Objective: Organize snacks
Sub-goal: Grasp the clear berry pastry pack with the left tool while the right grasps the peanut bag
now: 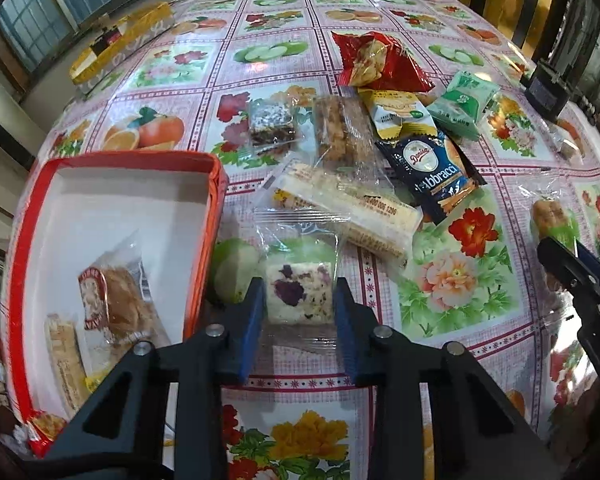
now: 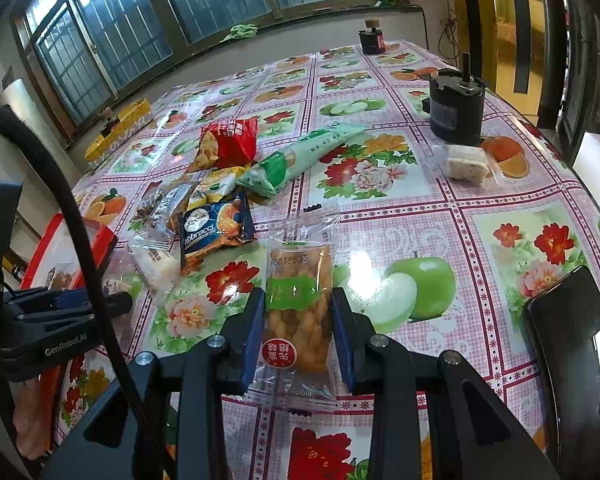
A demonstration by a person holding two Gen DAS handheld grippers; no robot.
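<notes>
Both grippers closed on wrapped snacks beside the red box [image 1: 216,216].

We find the red box, white inside, open on the fruit-print tablecloth [image 1: 460,280]; it contains a clear-wrapped pastry [image 1: 116,300] near its middle and a pale nougat bar [image 1: 66,360] at its near corner, the two just beside each other. Just right of the box, the left gripper [image 1: 300,300] has both blue pads against a clear-wrapped white nougat square with purple petals [image 1: 300,294], which lies on the cloth. Beyond it, further from the box, we note a loose pile: a blue Abbracci packet [image 1: 432,176], a red chip bag [image 1: 380,60] and a green packet [image 1: 462,100]. Well right of the box, the right gripper [image 2: 298,332] is closed on a wrapped fried dough twist [image 2: 300,304]. We cannot tell whether that twist is lifted.
</notes>
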